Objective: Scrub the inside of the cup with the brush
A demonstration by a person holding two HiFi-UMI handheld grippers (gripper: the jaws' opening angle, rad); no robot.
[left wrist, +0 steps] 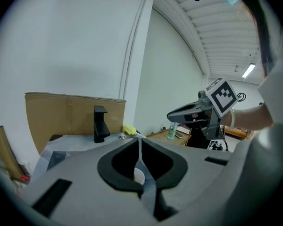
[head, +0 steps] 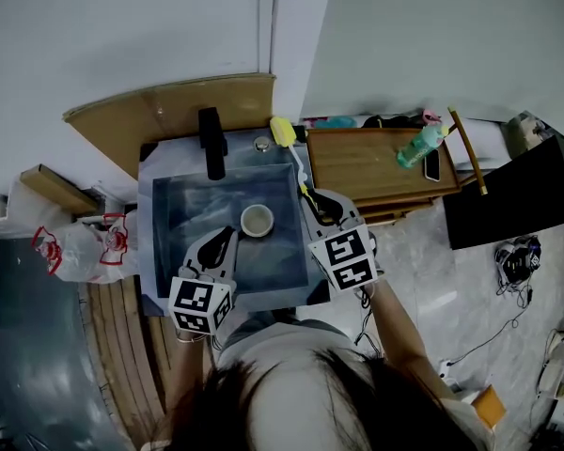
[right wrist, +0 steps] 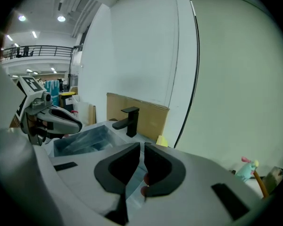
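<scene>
Item: cup-scrubbing station, task not yet begun. Sink (head: 147,238), grey-blue. A black tap (head: 212,144) stands at the middle of its back edge. Cup (head: 257,221), pale, upright with its mouth up, stands alone on the sink floor near the middle, untouched and apart from both tools. Brush (head: 282,132), yellow-headed, lies on the sink's back right corner beside the tap, with nothing holding it. Left gripper (head: 228,234) hangs over the sink's front edge with its tips toward the cup, jaws pressed together and nothing between them. Right gripper (head: 312,198) hangs over the sink's right edge, jaws likewise together and empty. Done: nothing, judging by how things lie. Left: take up the brush, steady or lift the cup, work the bristles round the inside. Beside the sink's right edge is a wooden table (head: 357,172) carrying a green bottle (head: 418,147) and a dark phone (head: 433,165); off the left edge is a plastic bag (head: 80,247). Writing: none legible. The bag bears red print and the bottle a label, both too small to read. Each gripper's cube shows only black-and-white square patterns.
</scene>
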